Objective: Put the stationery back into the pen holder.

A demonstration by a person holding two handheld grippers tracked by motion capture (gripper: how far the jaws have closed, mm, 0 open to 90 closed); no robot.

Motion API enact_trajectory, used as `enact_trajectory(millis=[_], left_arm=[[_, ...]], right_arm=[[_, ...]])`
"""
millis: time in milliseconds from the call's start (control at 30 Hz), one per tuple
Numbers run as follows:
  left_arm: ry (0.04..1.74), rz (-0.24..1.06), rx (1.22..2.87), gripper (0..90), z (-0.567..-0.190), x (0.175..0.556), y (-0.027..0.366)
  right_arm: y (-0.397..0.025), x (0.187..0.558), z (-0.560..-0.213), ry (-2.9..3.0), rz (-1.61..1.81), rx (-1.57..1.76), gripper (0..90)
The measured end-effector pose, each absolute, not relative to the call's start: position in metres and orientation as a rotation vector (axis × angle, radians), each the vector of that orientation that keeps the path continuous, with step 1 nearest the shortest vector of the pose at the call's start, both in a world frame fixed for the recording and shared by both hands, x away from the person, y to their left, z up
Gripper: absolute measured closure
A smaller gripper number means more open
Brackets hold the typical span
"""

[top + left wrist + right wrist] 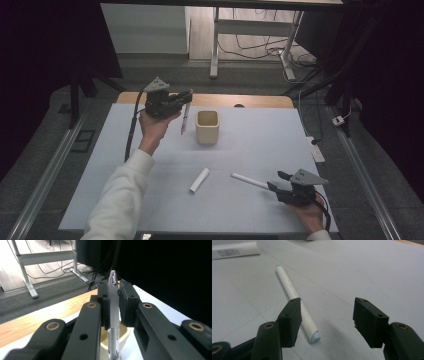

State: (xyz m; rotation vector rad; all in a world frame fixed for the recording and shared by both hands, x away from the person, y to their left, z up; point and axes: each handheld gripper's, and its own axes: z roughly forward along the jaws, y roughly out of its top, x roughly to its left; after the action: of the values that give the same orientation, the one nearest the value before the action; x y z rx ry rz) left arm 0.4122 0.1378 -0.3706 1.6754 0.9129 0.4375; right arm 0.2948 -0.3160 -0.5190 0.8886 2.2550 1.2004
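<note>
Right tongs (274,182) low near counter's (260,135) near right corner, jaws wide apart, holding nothing; white marker (295,300) lies flat on counter, its near end between jaws by left one. Short white tube (199,180) lies mid-counter toward near edge, well apart from marker. Left tongs (189,95) raised above far left part of counter, clamped on clear pen (113,312), pen upright, hanging just beside cream cup (207,127).

Print on the white marker (295,300) and tube (235,250) is unreadable.
</note>
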Motion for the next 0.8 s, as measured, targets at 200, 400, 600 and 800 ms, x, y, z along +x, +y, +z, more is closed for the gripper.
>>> enact_trajectory(millis=[200,400,600,800], left_arm=[[0.915,0.444,1.675,79.3,-0.369,0.42,0.129],[0.899,0.458,1.693,79.3,-0.368,0.428,0.119],[0.9,0.472,1.722,79.3,-0.372,0.436,0.11],[0.915,0.453,1.707,79.3,-0.374,0.445,0.103]], right_arm=[[-0.317,0.295,-0.52,2.255,1.193,0.891,39.4],[-0.318,0.295,-0.52,2.253,1.19,0.896,39.4],[-0.318,0.296,-0.52,2.254,1.194,0.896,39.3],[-0.318,0.296,-0.52,2.255,1.192,0.897,39.3]])
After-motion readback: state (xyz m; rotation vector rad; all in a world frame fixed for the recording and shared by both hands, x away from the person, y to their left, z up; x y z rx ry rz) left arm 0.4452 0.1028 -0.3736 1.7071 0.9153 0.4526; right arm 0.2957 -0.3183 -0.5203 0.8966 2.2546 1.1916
